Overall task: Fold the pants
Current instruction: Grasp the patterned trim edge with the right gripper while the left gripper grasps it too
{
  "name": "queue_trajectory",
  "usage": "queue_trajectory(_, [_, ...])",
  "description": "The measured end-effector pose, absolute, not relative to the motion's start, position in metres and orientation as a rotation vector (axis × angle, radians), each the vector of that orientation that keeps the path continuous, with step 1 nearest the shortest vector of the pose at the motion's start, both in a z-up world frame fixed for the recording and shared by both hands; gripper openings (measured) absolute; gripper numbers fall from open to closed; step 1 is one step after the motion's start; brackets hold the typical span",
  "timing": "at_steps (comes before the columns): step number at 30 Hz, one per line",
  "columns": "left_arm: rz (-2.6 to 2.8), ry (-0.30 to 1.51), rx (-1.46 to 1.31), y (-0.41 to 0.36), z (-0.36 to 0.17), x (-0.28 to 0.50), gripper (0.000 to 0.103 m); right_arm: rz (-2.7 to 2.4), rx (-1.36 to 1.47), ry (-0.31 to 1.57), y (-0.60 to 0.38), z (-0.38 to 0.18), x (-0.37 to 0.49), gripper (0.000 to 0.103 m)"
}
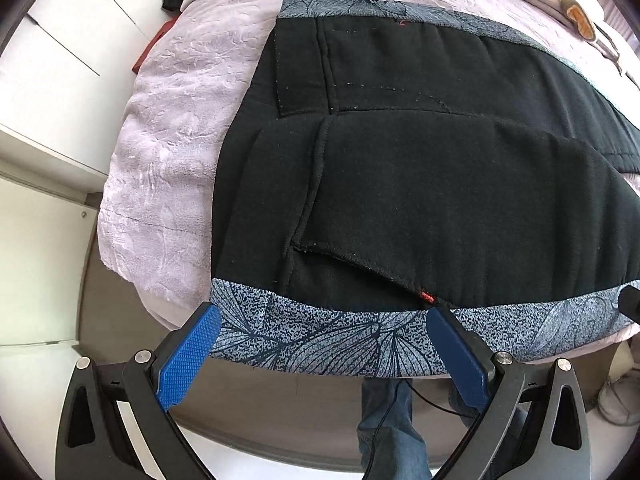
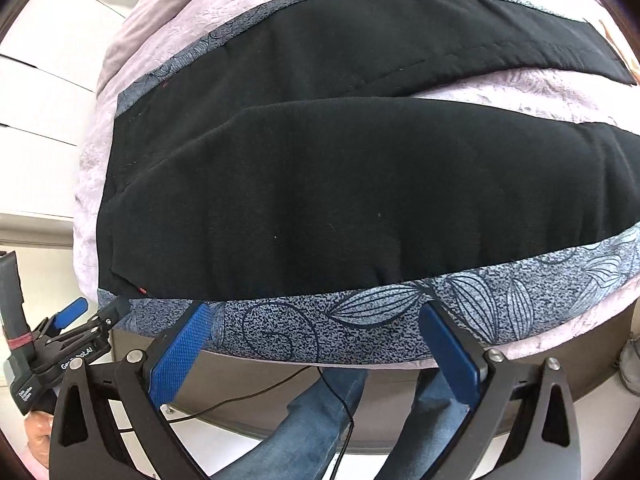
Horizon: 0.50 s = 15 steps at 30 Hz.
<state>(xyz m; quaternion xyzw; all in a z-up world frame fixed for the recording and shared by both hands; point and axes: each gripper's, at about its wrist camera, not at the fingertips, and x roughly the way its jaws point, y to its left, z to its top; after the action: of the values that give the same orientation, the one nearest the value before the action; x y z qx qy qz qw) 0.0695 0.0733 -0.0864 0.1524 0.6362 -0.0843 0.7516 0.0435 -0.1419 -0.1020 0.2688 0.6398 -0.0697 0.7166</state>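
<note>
- Pants lie spread flat on the bed, filling the middle of both views; black inner fabric faces up, with a grey leaf-print band along the near edge and another along the far edge.
- Your left gripper sits at the bottom of the left wrist view with its blue pads spread wide apart, one to each side of the near print band. Nothing is between them; whether the tips touch the cloth cannot be told.
- A pocket seam with a small red stitch ends just above the right-hand pad in that view.
- Your right gripper is likewise wide open at the bottom of the right wrist view, its pads level with the print band on the near leg and holding nothing.
- In the right wrist view the two legs split toward the right of the frame, with a wedge of the lilac bedspread showing between them.
- At the lower left of the right wrist view you can see the left gripper from the side, its tip right at the corner of the pants.
- Below the bed edge, legs in blue jeans and a thin black cable show above a pale floor.
- White cabinet fronts fill the left side of the left wrist view.
</note>
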Motion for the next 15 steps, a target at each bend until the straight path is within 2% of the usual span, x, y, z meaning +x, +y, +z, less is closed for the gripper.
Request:
queue_trajectory(8, [-0.194, 1.382, 0.291, 0.074, -0.087, 0.072, 0.103, -0.120, 0.629, 1.397, -0.142, -0.104, 0.047, 0.103])
queue_trajectory(15, [-0.292, 1.401, 0.084, 0.102, -0.091, 0.074, 0.102, 0.148, 0.958, 1.291, -0.144, -0.123, 0.031, 0.102])
